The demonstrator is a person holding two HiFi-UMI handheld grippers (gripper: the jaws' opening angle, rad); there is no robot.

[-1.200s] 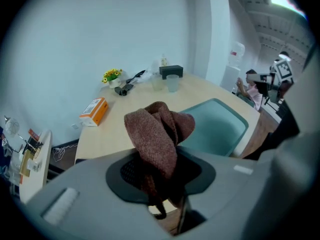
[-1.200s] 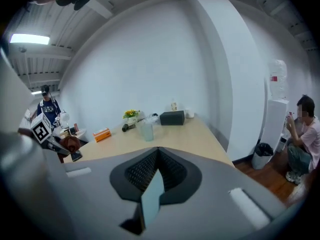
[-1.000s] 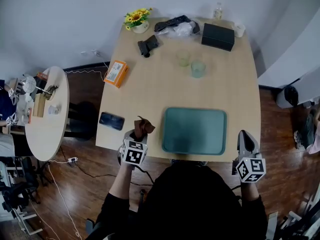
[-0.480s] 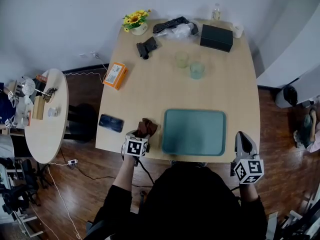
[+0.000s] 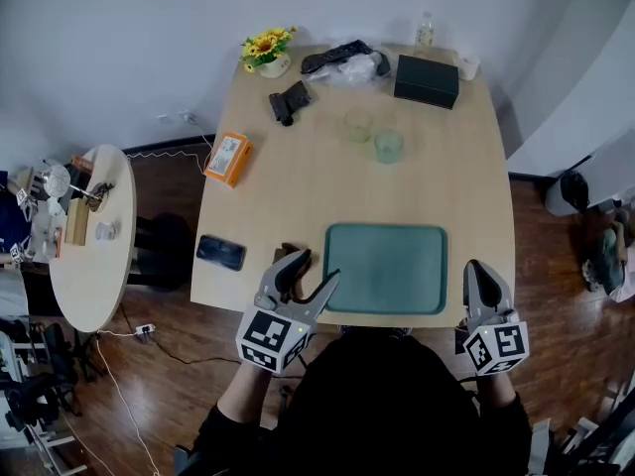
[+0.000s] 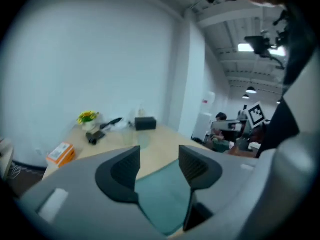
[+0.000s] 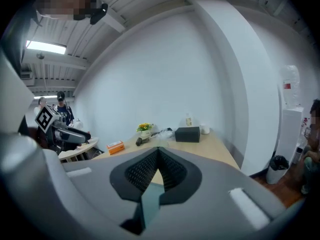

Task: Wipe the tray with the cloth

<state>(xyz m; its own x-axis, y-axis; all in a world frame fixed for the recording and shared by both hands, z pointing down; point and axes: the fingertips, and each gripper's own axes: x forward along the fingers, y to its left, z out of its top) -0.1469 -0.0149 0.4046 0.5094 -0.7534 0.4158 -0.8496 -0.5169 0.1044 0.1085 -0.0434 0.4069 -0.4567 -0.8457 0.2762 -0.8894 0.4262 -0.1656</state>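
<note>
Light wooden table (image 5: 451, 167), flat teal rectangular tray (image 5: 385, 268)

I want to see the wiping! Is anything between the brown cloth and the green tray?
Nothing visible. Only bare table lies between the cloth and the tray, which is just to its right.

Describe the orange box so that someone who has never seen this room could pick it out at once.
Start at the long wooden table and follow its left edge in the head view. Beyond the black phone, roughly halfway along that edge, lies the orange box, flat and right at the rim. It is the only orange thing on the table and has a pale label on top.
</note>
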